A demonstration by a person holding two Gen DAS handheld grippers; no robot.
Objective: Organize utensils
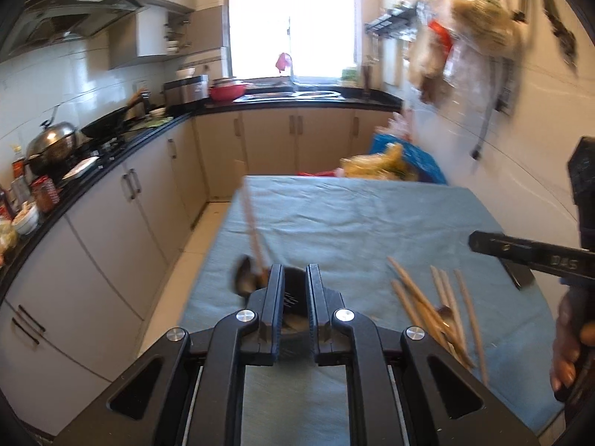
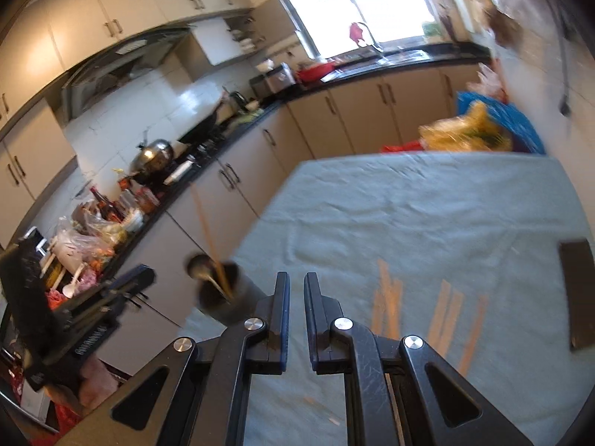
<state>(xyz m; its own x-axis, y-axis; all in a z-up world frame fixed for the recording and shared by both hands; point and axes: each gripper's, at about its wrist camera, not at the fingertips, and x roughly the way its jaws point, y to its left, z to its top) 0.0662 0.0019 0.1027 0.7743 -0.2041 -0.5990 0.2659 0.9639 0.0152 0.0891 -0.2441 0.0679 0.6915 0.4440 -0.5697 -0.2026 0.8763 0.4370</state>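
Utensils are in two groups on my table's blue-grey cloth. The first group stands in a dark cylindrical holder near the table's left edge: one chopstick leaning up and away, and a metal spoon with its bowl above the rim. The second group is a loose scatter of wooden chopsticks lying flat on the cloth to the right of the holder, with a spoon partly visible among them.

My left gripper is right at the holder; in the left wrist view the holder sits between its fingers, and the fingers stand a narrow gap apart. I cannot tell whether the pads press the holder's wall.

My right gripper hovers above the cloth between the holder and the loose chopsticks. Its fingers stand a narrow gap apart with nothing between them. My right hand is on its handle.

A flat dark object lies on the cloth near the right edge; I cannot identify it. Both views are motion-blurred. Plastic bags lie beyond the table's far end.
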